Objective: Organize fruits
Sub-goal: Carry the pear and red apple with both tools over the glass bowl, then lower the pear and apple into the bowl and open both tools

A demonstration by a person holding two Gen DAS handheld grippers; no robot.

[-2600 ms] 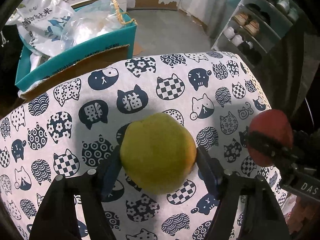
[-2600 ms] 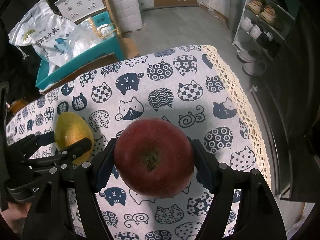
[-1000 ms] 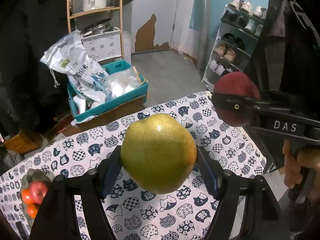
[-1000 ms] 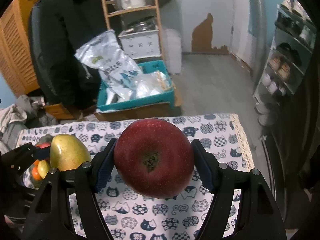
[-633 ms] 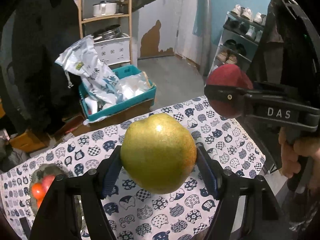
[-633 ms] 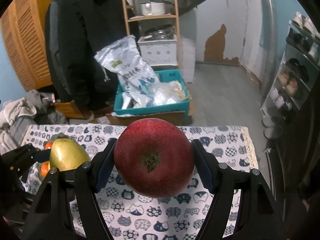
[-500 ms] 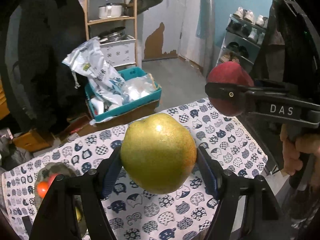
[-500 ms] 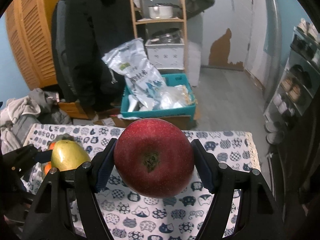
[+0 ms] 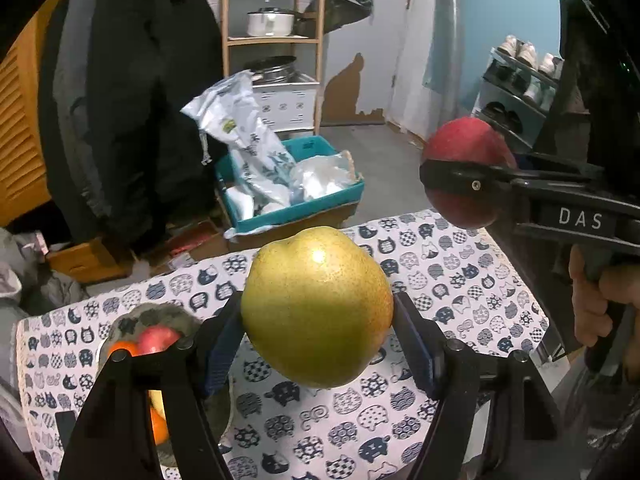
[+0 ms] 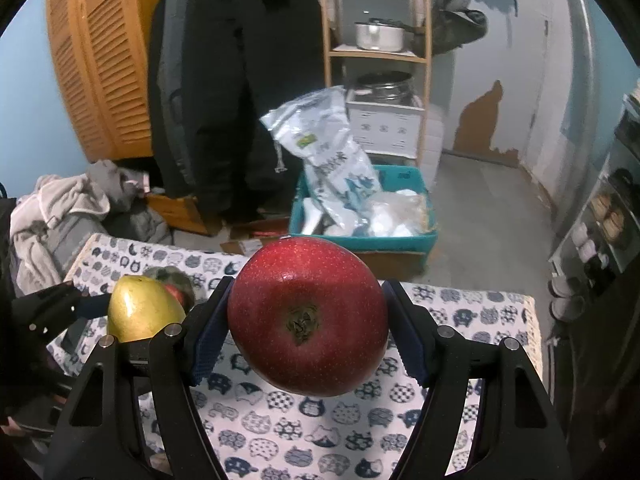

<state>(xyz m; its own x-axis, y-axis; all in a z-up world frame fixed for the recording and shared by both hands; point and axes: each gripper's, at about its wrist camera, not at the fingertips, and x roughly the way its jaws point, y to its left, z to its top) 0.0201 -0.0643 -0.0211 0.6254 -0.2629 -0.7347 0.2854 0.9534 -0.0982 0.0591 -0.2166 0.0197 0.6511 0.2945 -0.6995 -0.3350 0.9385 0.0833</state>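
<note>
My left gripper (image 9: 318, 334) is shut on a yellow-green pear (image 9: 316, 304) and holds it high above the cat-print tablecloth (image 9: 440, 280). My right gripper (image 10: 308, 340) is shut on a red apple (image 10: 308, 316), also held high; it shows in the left wrist view (image 9: 464, 172) at the upper right. The pear shows in the right wrist view (image 10: 140, 310) at the left. A grey fruit bowl (image 9: 160, 316) with a red apple and oranges sits on the table's left, partly hidden behind my left fingers.
Beyond the table's far edge, a teal box (image 10: 360, 236) with plastic bags stands on the floor. A black coat (image 10: 232, 80) hangs behind it, next to a wooden shelf (image 10: 376, 52) with pots. A shoe rack (image 9: 516, 92) stands at the right.
Both grippers have risen well above the table with their fruit and turned left. The fruit bowl has come into view at the left.
</note>
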